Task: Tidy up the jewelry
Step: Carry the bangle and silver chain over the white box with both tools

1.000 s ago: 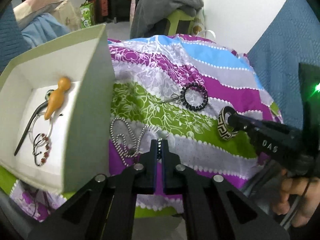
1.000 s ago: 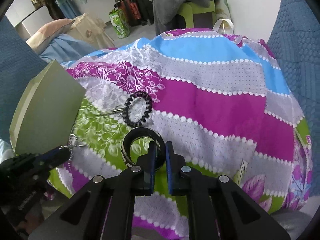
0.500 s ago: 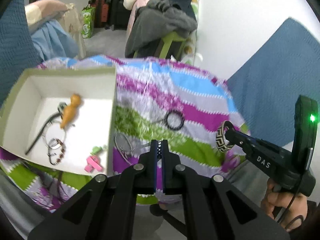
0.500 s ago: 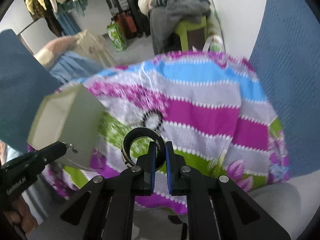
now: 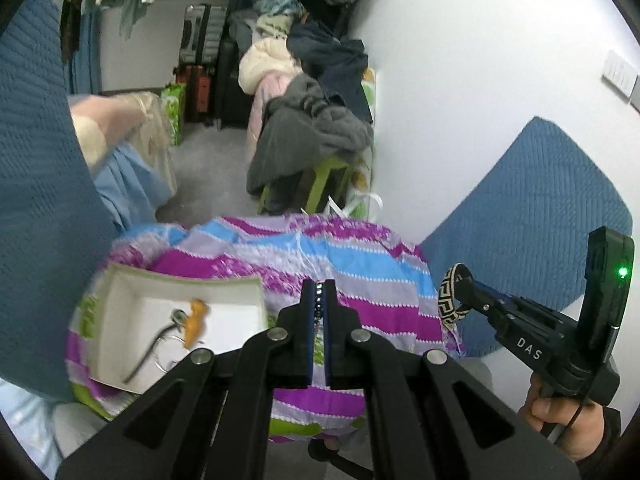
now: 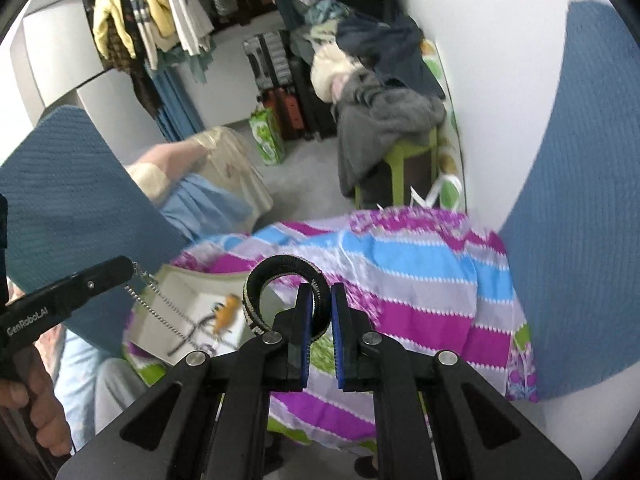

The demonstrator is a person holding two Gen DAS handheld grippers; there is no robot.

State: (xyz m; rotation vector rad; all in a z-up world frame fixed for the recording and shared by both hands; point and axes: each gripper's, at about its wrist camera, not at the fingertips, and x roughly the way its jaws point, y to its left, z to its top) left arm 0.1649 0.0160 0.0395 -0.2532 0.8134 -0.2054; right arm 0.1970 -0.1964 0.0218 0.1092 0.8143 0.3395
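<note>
left wrist view, left hand-held gripper [image 5: 319,298] raised, pinched tight on a beaded chain [image 5: 318,300], right hand-held gripper [image 6: 319,312] clamped on a patterned bangle [image 6: 280,296], white box [image 5: 120,312] of jewelry below left on striped cloth [image 5: 360,280], chain dangling above box

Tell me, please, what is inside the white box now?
Inside the white box lie an orange figurine, a dark stick and thin rings. The gripper fingers cover its near right corner.

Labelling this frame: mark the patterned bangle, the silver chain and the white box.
patterned bangle [image 6: 256,300]: right wrist view, left side of the band.
silver chain [image 6: 160,312]: right wrist view, mid hanging strand.
white box [image 5: 180,280]: left wrist view, far rim.
</note>
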